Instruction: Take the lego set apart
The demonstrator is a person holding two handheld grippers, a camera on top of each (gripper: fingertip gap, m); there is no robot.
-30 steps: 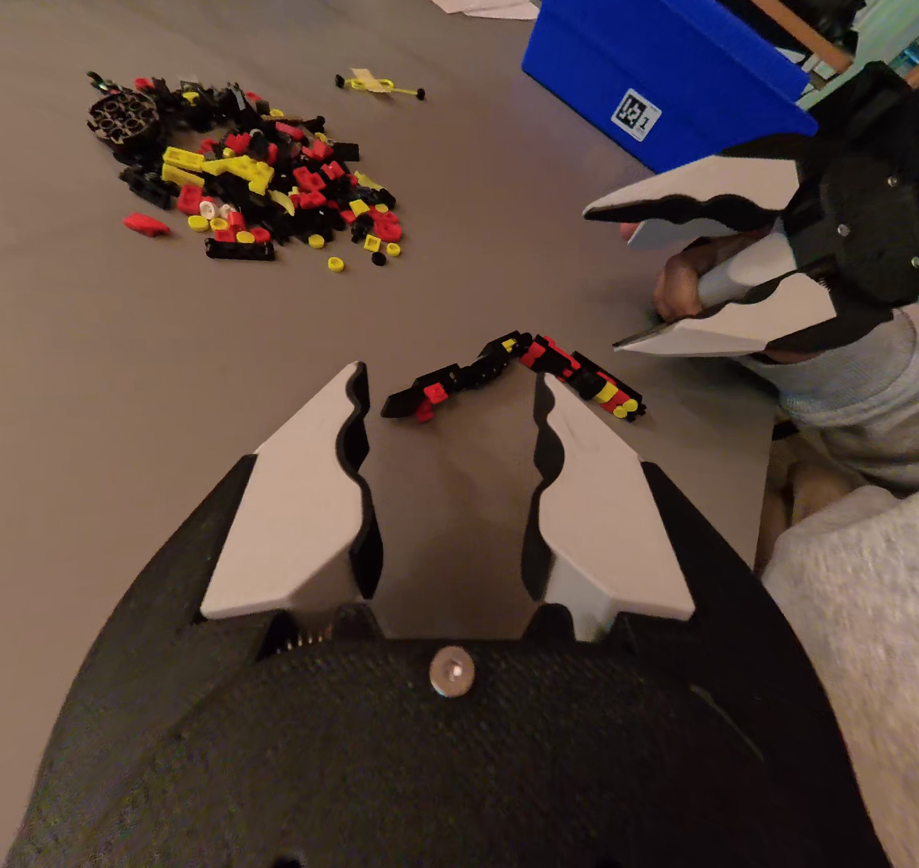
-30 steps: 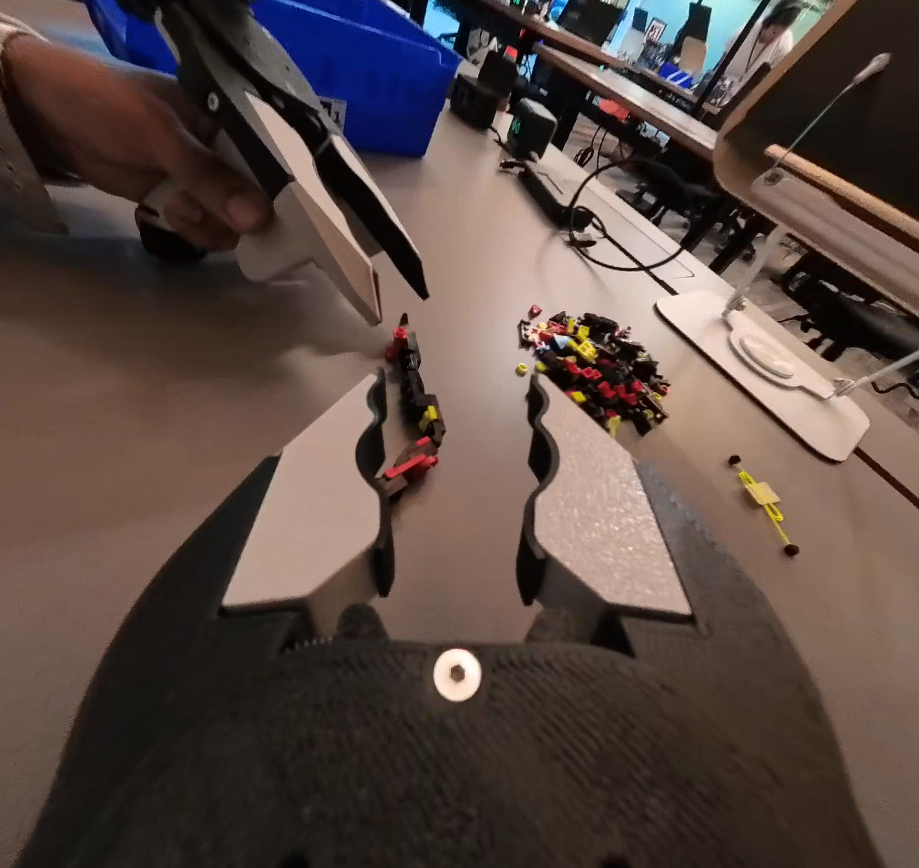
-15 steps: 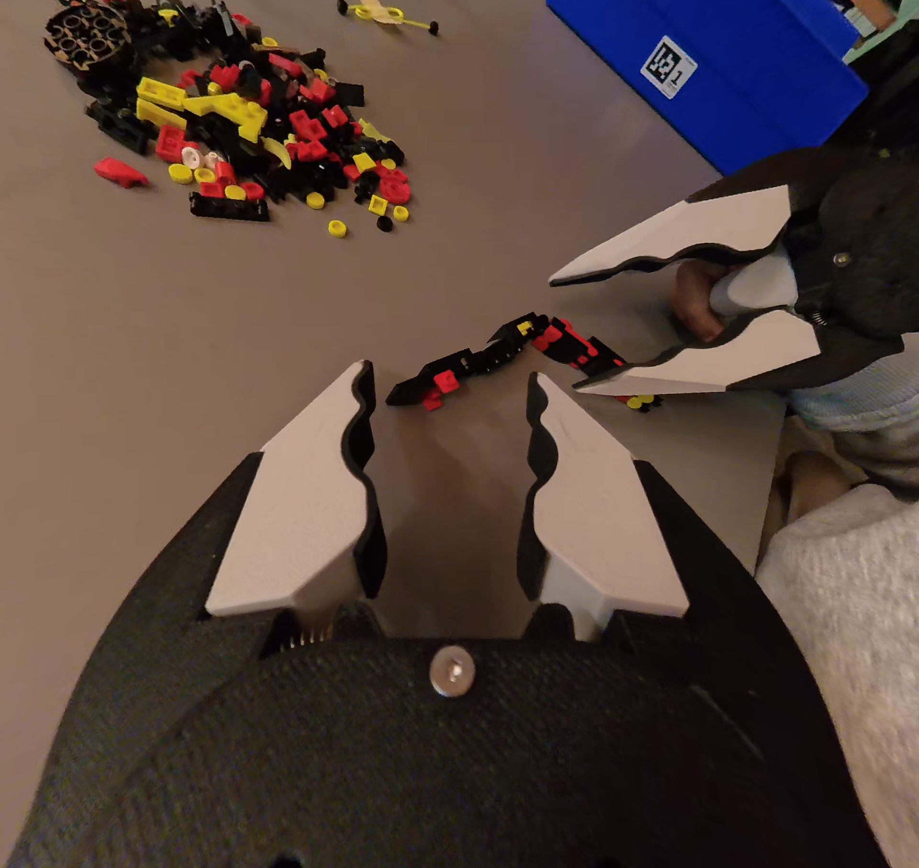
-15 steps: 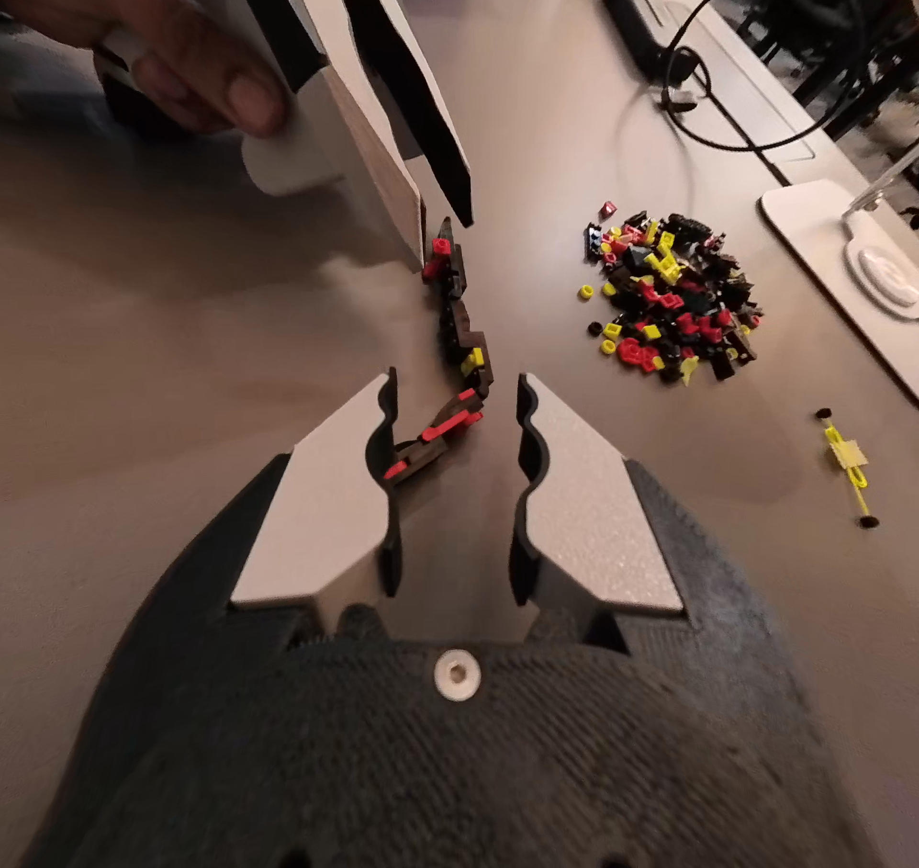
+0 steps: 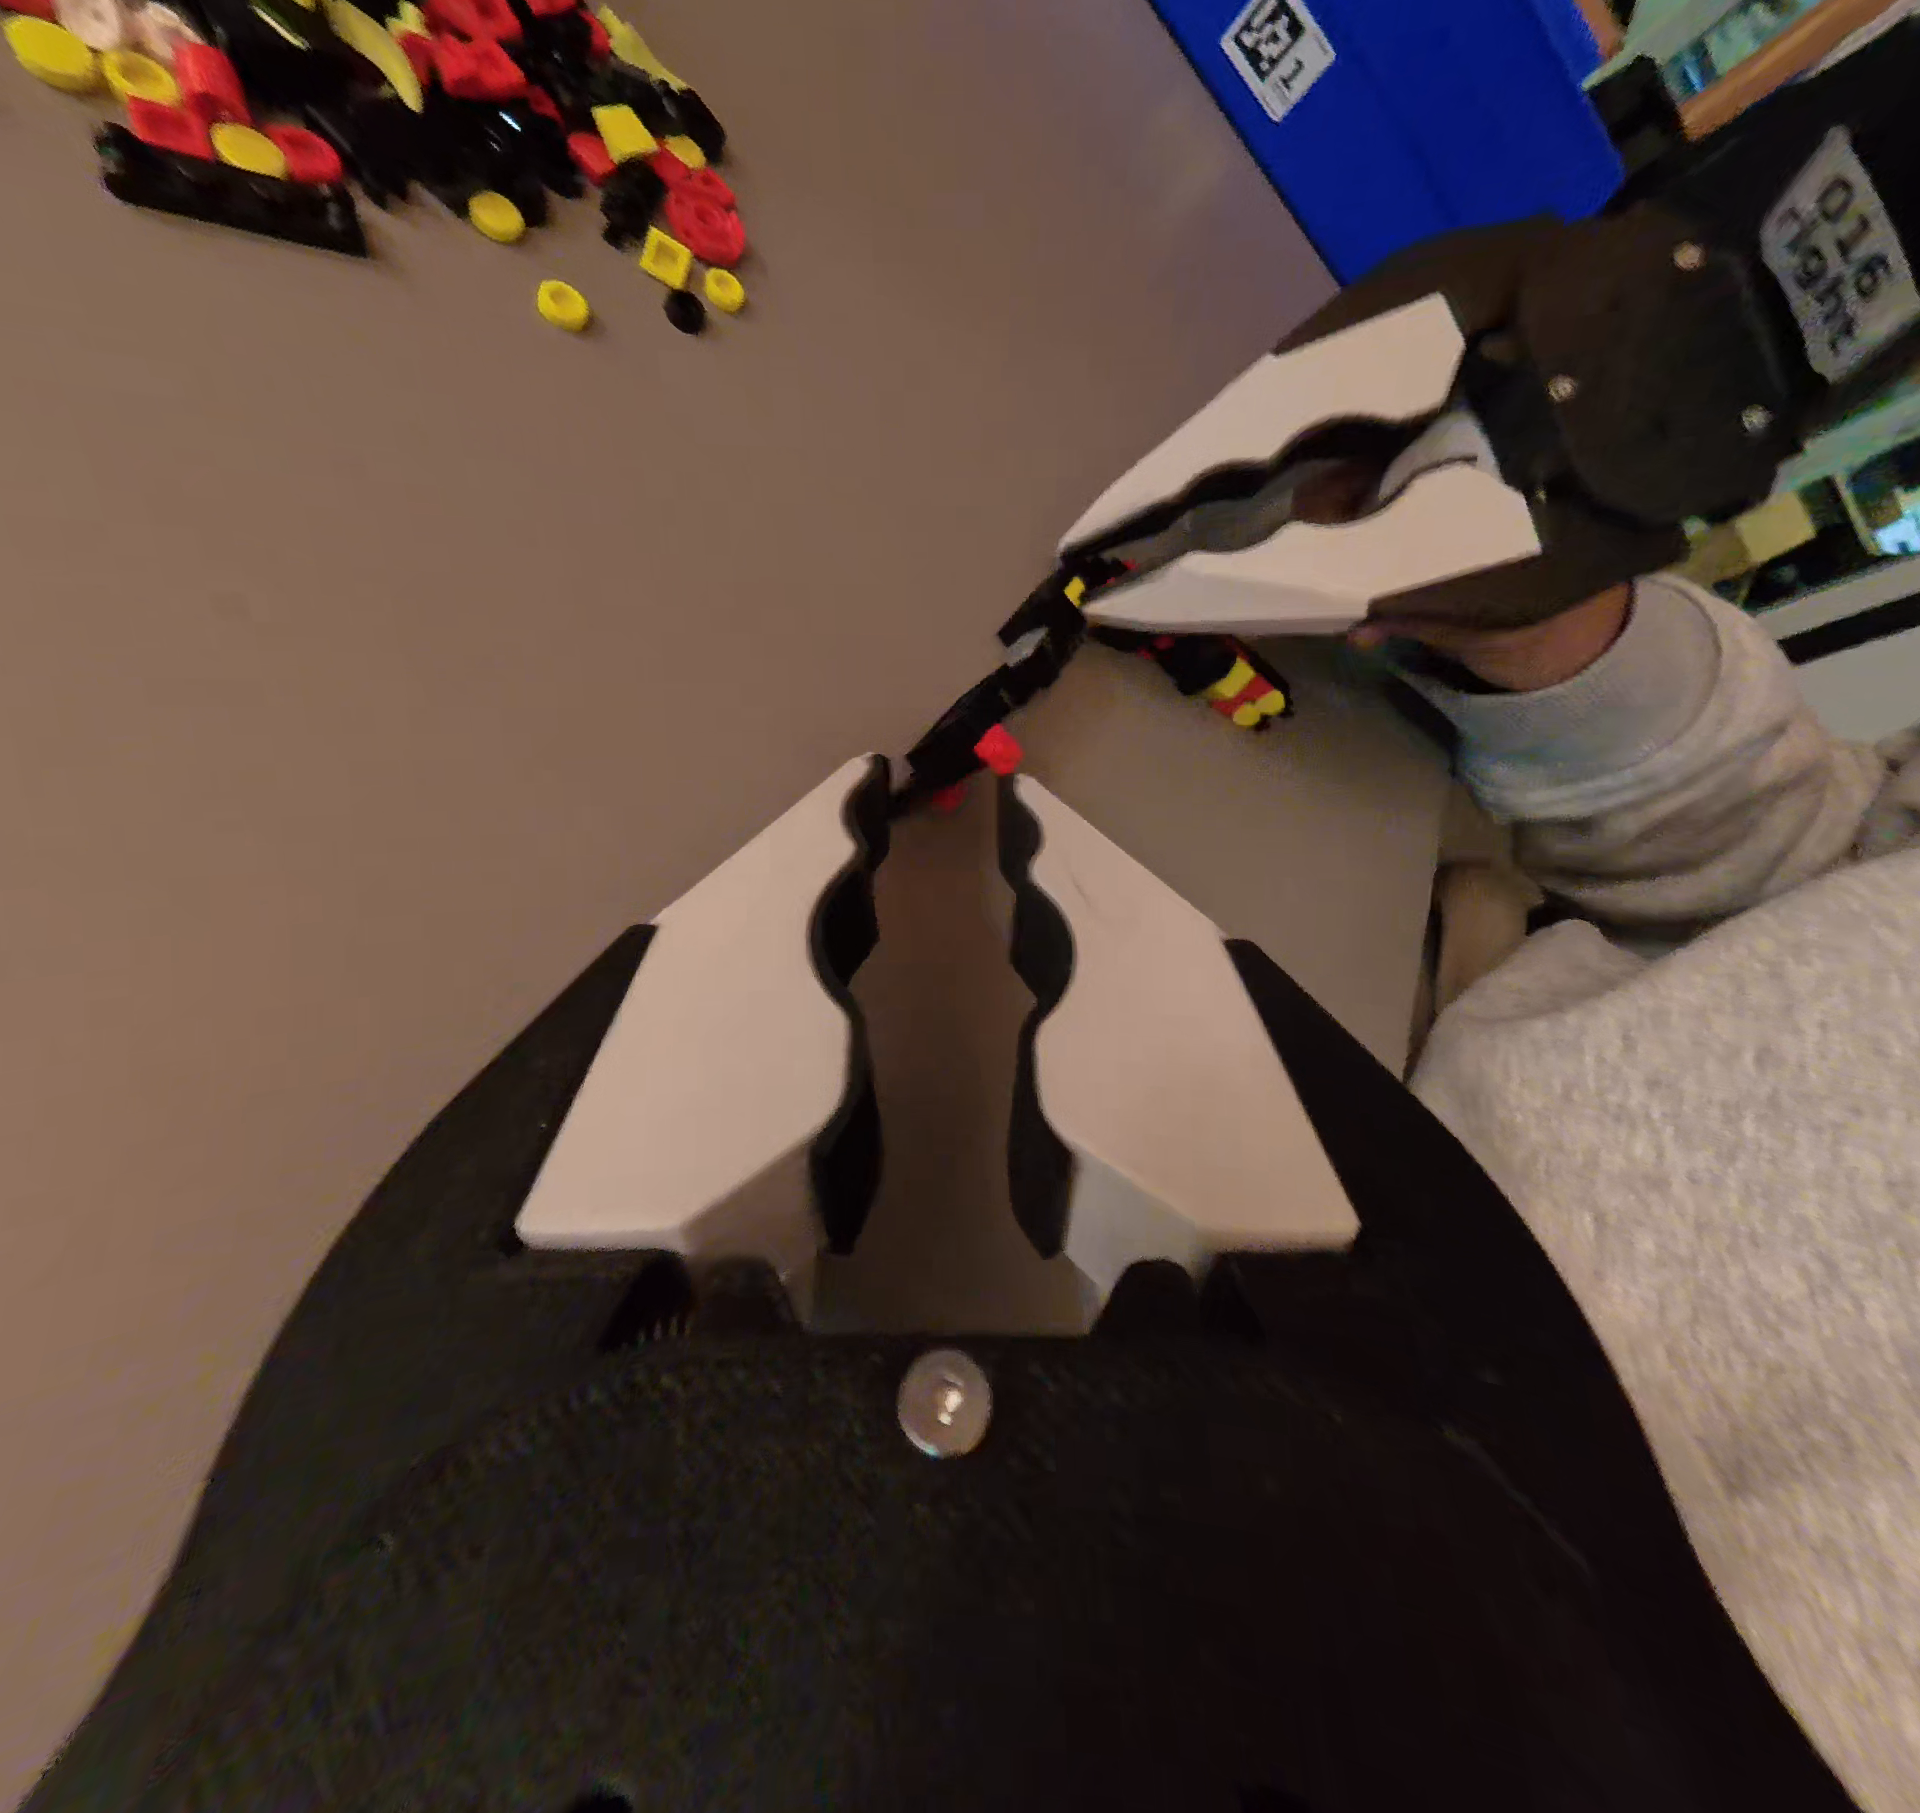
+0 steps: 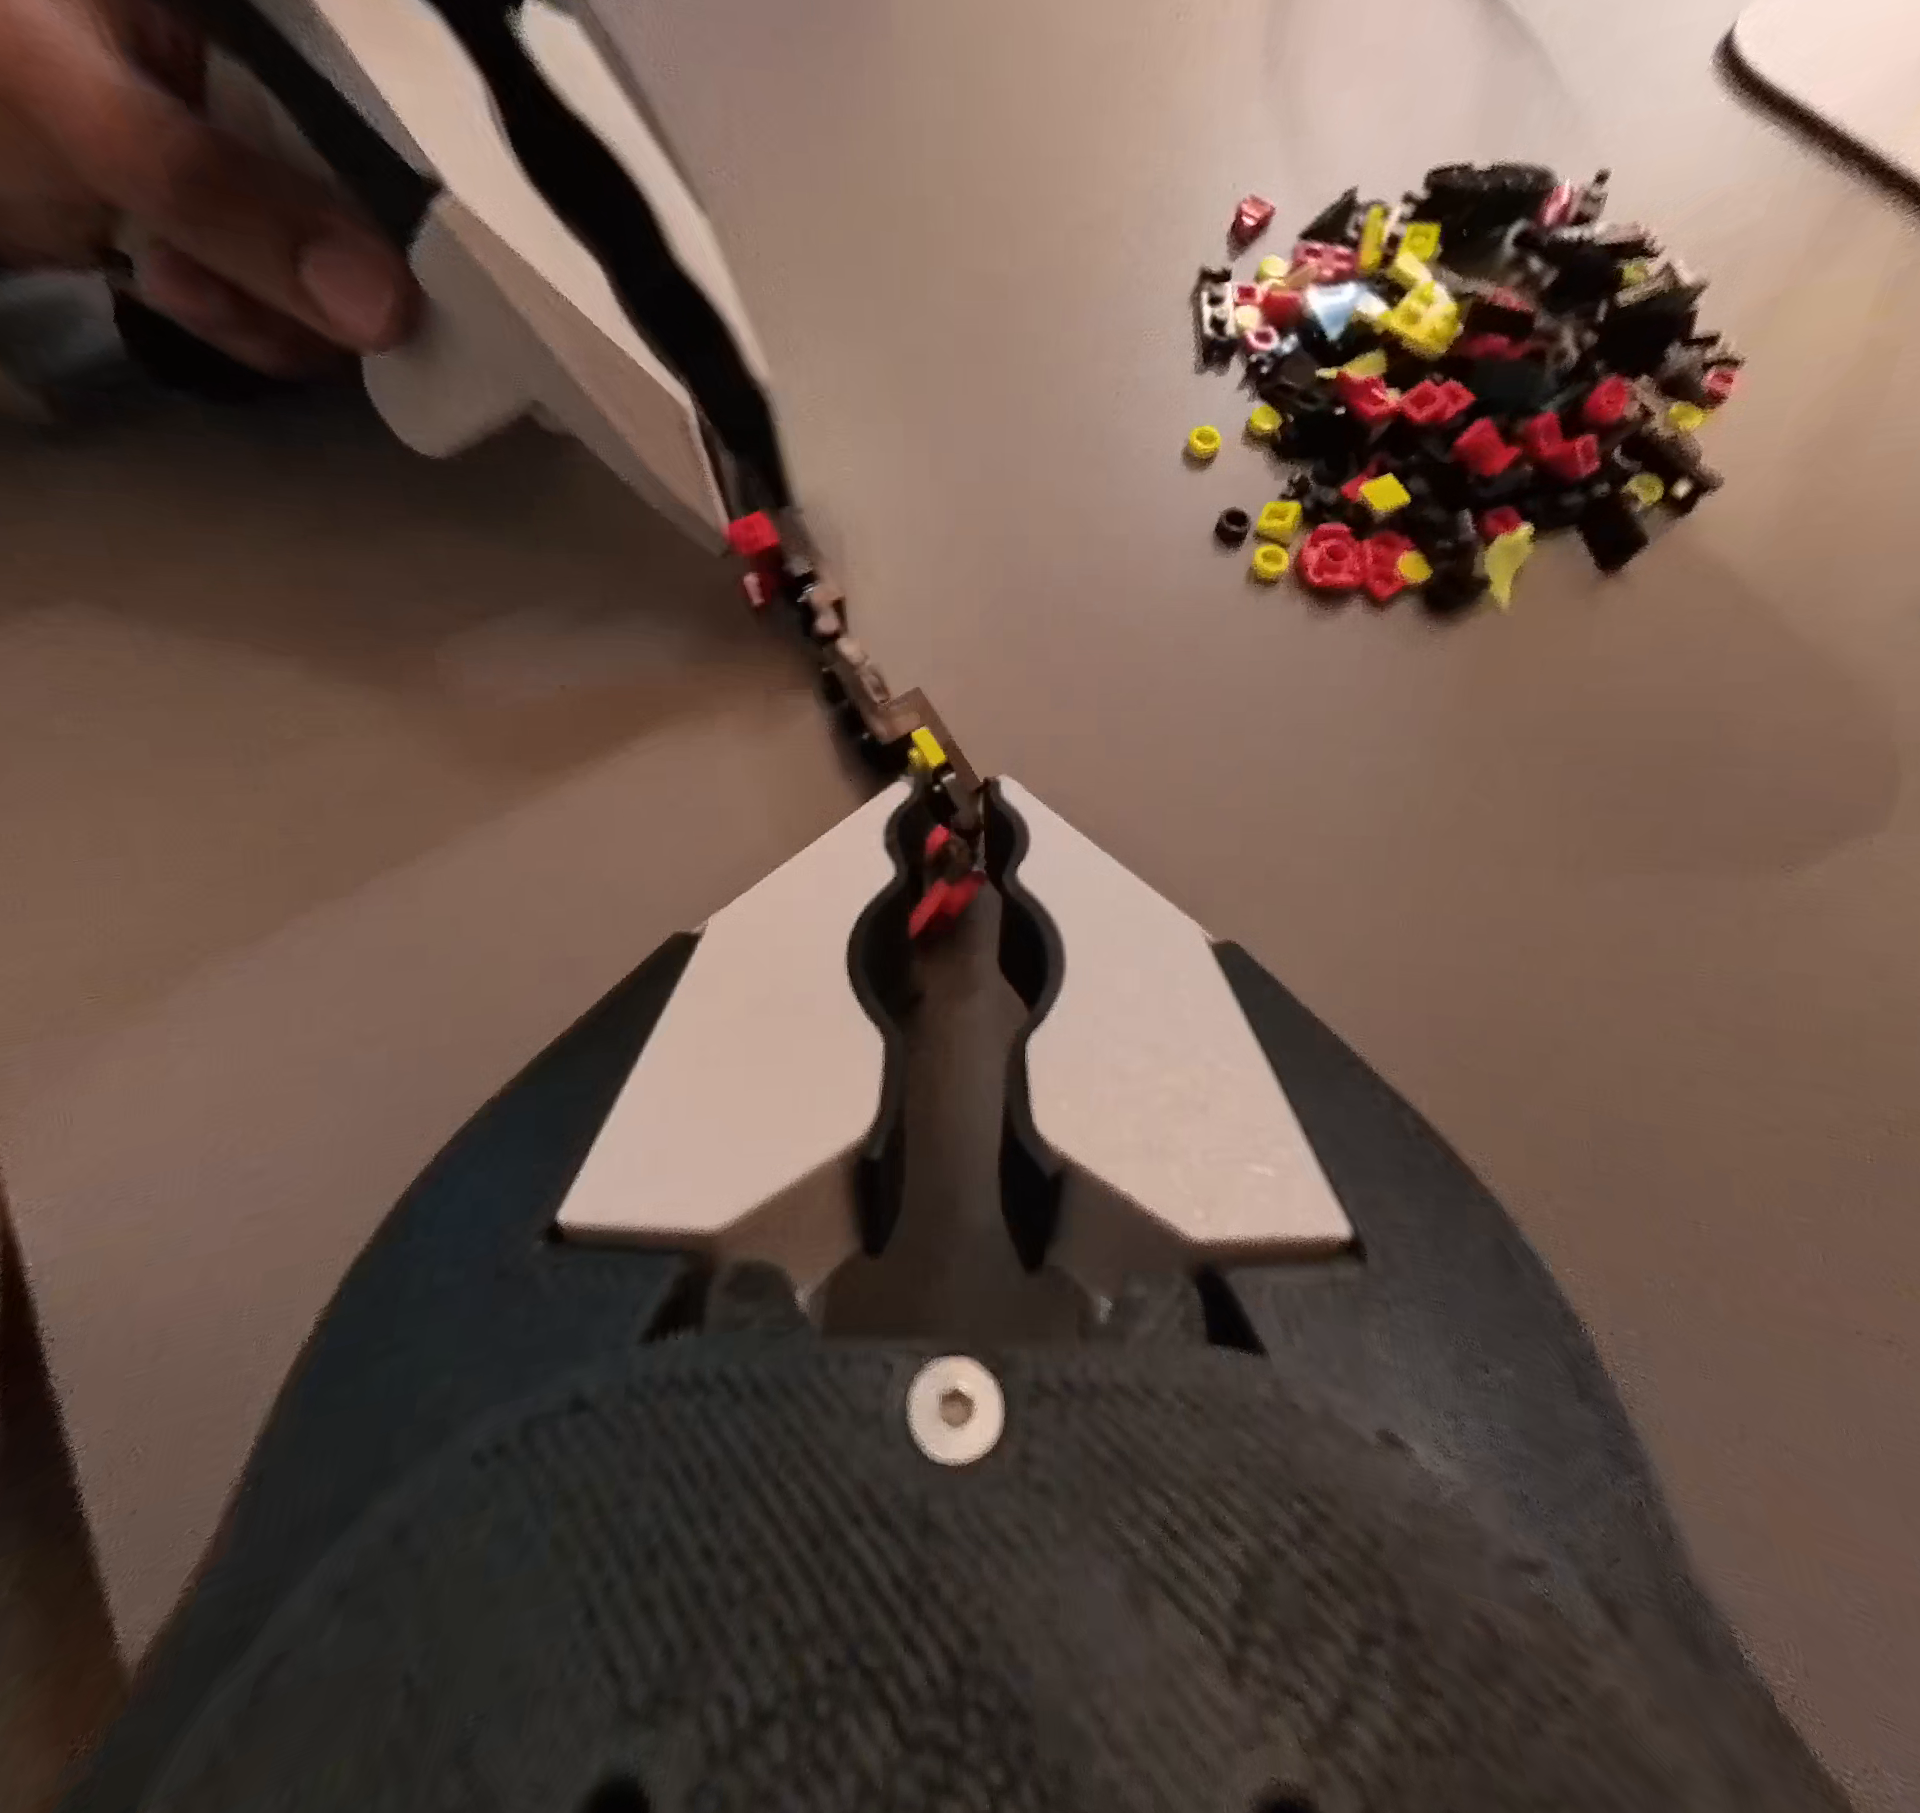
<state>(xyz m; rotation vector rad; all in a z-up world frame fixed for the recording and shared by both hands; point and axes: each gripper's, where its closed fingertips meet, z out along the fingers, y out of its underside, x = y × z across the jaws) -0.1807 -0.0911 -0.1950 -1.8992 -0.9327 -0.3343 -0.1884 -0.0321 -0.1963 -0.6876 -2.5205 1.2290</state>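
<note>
A long black, red and yellow lego strip point(image 5: 1023, 667) stretches between my two grippers over the grey table point(image 5: 416, 724). My left gripper point(image 5: 943, 781) has its tips closed on the strip's black and red end. My right gripper point(image 6: 951, 813) is shut on the strip near its bend, with a red piece between the pads. The strip point(image 6: 852, 662) runs from it to the left gripper point(image 6: 743, 516) at the upper left. In the left wrist view the right gripper point(image 5: 1075, 584) comes in from the right, and the strip's yellow and red tail point(image 5: 1236, 688) sticks out under it.
A pile of loose red, yellow and black lego pieces point(image 5: 416, 70) lies at the far left; it also shows in the right wrist view point(image 6: 1455, 381). A blue bin point(image 5: 1403, 49) stands behind. A white plate point(image 6: 1849, 70) lies at the far right. A grey sleeve point(image 5: 1610, 755) shows.
Both grippers have moved in on the strip and narrowed their jaws. The right one has shut on its bend, and the left one has closed on its end.
</note>
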